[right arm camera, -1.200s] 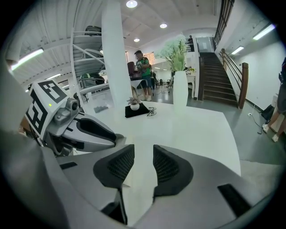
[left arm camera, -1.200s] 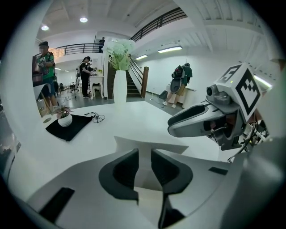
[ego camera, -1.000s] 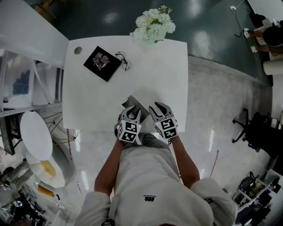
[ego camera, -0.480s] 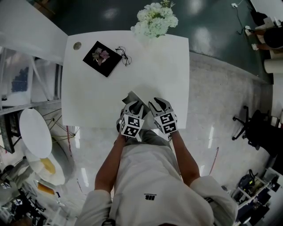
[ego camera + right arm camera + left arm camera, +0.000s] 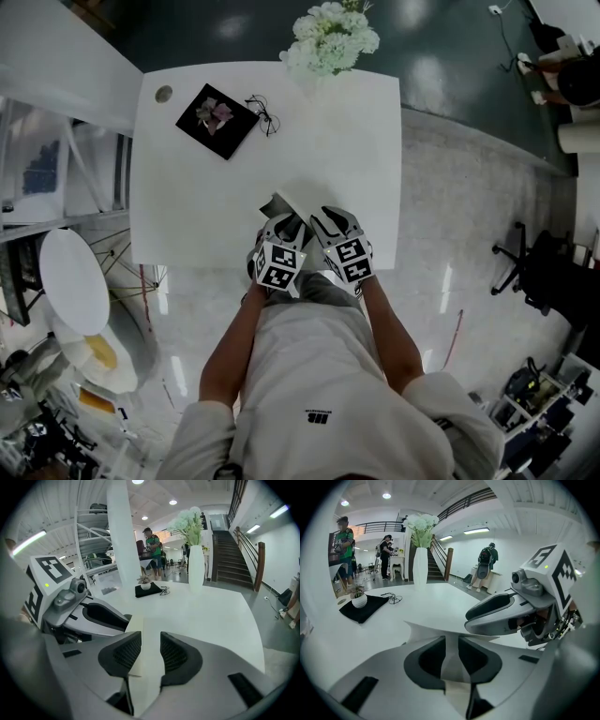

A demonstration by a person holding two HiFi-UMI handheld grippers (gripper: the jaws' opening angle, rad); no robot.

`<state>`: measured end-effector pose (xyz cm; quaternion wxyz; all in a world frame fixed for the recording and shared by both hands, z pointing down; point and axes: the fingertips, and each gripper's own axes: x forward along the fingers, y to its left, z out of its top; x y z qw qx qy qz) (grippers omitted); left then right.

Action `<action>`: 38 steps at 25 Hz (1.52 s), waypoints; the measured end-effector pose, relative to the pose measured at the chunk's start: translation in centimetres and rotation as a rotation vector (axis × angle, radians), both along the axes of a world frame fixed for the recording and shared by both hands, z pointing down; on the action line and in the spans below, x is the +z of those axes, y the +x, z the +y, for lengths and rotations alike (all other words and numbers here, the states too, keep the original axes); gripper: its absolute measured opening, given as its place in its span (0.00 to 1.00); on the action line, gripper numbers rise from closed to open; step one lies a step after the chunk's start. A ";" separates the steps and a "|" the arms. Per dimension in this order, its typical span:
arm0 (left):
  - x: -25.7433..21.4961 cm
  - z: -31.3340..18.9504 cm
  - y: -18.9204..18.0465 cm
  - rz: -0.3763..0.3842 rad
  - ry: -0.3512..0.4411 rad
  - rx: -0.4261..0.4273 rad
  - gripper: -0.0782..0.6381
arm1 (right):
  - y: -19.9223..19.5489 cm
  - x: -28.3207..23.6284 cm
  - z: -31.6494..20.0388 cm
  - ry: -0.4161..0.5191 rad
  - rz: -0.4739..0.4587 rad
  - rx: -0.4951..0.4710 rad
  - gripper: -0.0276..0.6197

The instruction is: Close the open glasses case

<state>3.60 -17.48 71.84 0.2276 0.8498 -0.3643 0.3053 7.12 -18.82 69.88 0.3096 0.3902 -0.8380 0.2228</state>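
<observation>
The glasses case [image 5: 280,203] is a pale folding case lying near the front edge of the white table [image 5: 328,141]. My left gripper [image 5: 286,225] is shut on one thin white flap of the case [image 5: 440,630], which runs between its pads. My right gripper [image 5: 330,223] sits just to the right, almost touching the left one. Its jaws stand a little apart, and a cream panel of the case [image 5: 133,630] lies along its left finger [image 5: 119,656] without filling the gap. Each gripper shows in the other's view: the right gripper [image 5: 501,613] and the left gripper [image 5: 98,616].
At the far left of the table lies a black mat [image 5: 217,120] with a small potted plant, and a pair of glasses [image 5: 262,112] beside it. A vase of white flowers [image 5: 330,37] stands at the far edge. An office chair [image 5: 530,272] is on the floor to the right.
Both grippers have stayed at the case and edged slightly closer together and forward; the case's visible flap looks a little lower.
</observation>
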 end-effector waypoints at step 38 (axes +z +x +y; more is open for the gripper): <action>1.4 3.3 -3.1 -0.013 -0.040 -0.040 0.25 | -3.2 0.5 3.2 -0.009 0.010 -0.076 0.23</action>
